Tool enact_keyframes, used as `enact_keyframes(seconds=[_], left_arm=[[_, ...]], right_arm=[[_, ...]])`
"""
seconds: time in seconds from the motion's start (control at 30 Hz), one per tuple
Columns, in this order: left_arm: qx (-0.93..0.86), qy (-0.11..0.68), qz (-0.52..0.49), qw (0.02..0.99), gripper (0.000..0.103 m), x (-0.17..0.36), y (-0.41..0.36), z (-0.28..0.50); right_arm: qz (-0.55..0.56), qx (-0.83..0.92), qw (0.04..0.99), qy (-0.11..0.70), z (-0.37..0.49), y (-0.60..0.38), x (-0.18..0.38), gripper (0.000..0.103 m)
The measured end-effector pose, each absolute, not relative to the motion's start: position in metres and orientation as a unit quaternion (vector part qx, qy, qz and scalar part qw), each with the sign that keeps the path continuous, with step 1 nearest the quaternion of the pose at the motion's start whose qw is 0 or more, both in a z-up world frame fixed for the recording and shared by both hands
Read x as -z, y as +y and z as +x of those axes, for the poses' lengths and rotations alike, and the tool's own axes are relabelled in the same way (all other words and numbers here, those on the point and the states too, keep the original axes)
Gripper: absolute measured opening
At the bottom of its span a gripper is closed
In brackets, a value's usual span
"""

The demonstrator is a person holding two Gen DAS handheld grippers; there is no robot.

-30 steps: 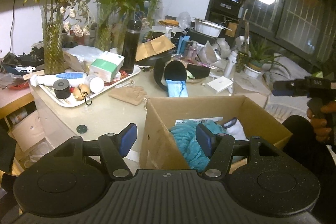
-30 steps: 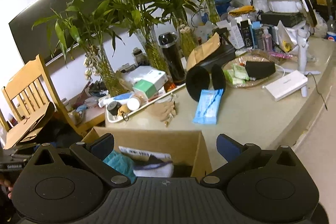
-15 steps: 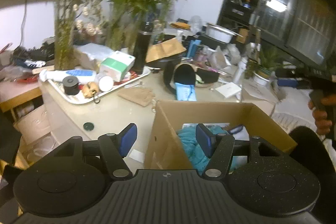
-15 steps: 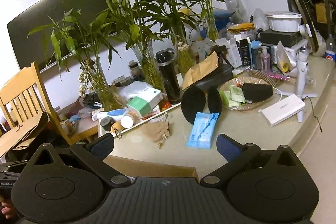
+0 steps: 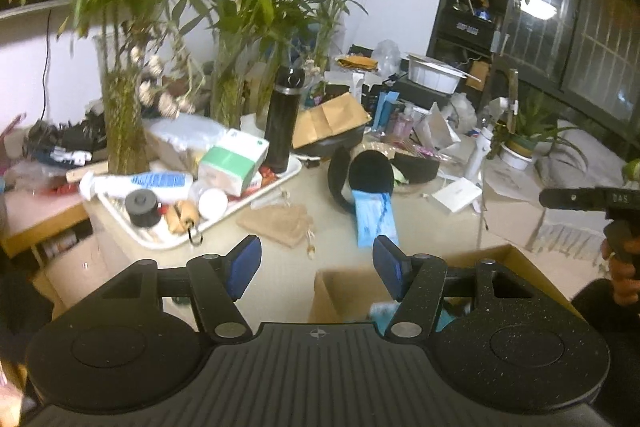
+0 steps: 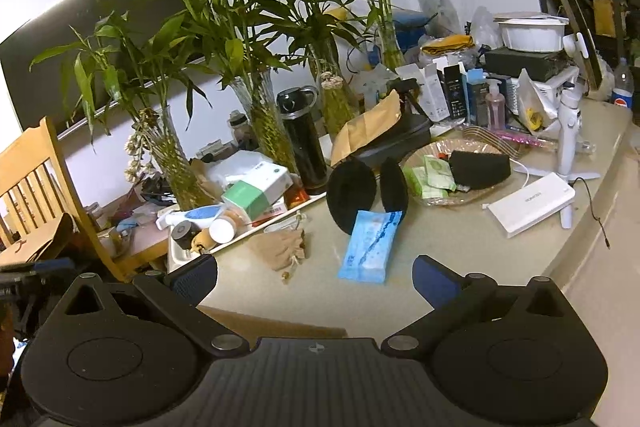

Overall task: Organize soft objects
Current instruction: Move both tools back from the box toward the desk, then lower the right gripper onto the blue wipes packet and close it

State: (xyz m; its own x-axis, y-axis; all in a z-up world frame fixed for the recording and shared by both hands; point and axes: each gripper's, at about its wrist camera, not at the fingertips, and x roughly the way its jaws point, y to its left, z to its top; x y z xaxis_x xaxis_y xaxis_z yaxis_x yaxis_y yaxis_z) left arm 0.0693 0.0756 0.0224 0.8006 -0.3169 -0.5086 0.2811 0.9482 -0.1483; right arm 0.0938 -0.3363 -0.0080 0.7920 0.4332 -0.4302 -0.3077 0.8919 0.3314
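now both hand-held grippers, left hand-held gripper [image 5: 316, 263] and right hand-held gripper [image 6: 316, 277], gape wide and empty above the cardboard box [image 5: 344, 293]. beyond the box on the counter [image 6: 440, 239] lie the blue wipes pack [image 6: 370, 247] and tan pouch [image 6: 282, 247]; best to approach low and pinch mid-body.

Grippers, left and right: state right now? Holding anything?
Left gripper: open, nothing between its fingers, above the table edge by the cardboard box.
Right gripper: open wide, empty, facing the blue wipes pack.

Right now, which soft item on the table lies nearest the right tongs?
The blue wet-wipes pack, flat just ahead of the right tongs; the tan drawstring pouch lies further left.
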Motion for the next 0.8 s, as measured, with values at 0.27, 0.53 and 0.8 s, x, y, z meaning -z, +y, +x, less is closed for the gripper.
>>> enact_keyframes(seconds=[0.27,0.53,0.8], left_arm=[[0.159,0.267,-0.014,0.950,0.061,-0.023,0.058,0.111],[0.151,0.260,0.005,0.954,0.061,-0.018,0.049,0.151],[0.136,0.265,0.012,0.955,0.061,-0.001,0.043,0.192]], right_arm=[[0.117,-0.191,0.940,0.257,0.119,-0.333,0.018,0.103],[0.117,-0.197,0.939,0.258,0.149,-0.334,0.032,0.103],[0.119,-0.190,0.938,0.266,0.183,-0.336,0.052,0.103]])
